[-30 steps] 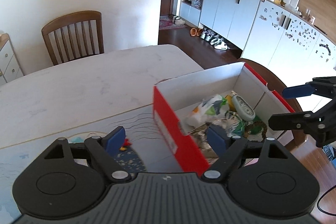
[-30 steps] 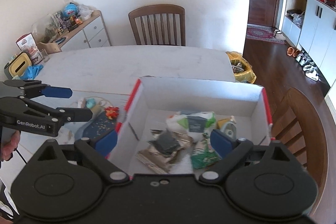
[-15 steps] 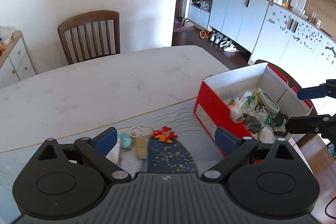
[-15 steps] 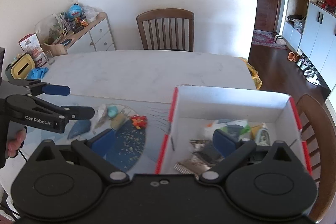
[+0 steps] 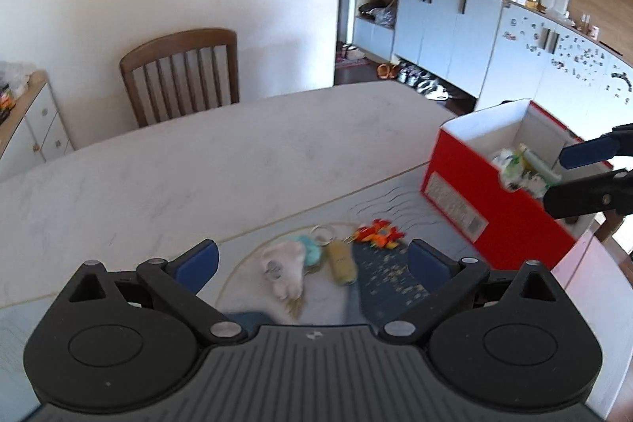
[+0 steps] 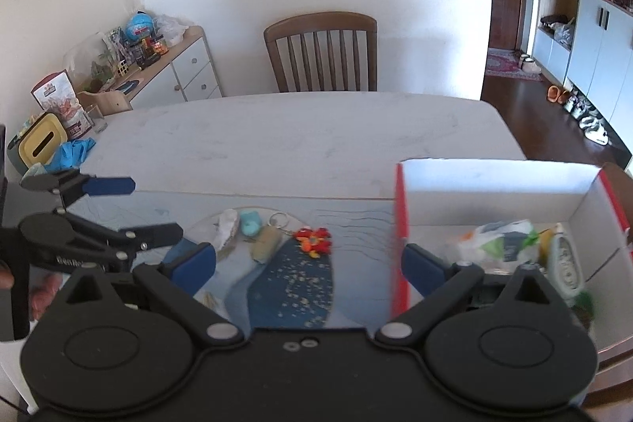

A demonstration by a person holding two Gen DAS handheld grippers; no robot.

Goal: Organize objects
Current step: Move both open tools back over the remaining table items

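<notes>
A red box with white inside (image 5: 467, 184) (image 6: 490, 184) stands at the table's right end, holding several packets and bags (image 6: 502, 240). On a blue-patterned mat lie a white shell-like keychain (image 5: 283, 265) (image 6: 227, 224), a teal charm (image 5: 310, 246) (image 6: 250, 221), a tan tag with a key ring (image 5: 341, 260) (image 6: 266, 238) and a red-orange toy (image 5: 378, 234) (image 6: 313, 239). My left gripper (image 5: 312, 262) is open and empty just before these items; it also shows in the right wrist view (image 6: 130, 208). My right gripper (image 6: 308, 263) is open and empty, straddling the box's left wall; it also shows in the left wrist view (image 5: 569, 176).
The white marble table (image 5: 198, 161) stretches behind the mat. A wooden chair (image 6: 321, 52) stands at its far side. A sideboard with clutter (image 6: 158, 66) is at the left, with a yellow tissue box (image 6: 39, 145) and blue cloth (image 6: 71, 153) nearby. Cabinets (image 5: 455, 26) line the right wall.
Both grippers have swung left, away from the box and toward the small items on the mat. The box now sits at the right of both views. Both stay open.
</notes>
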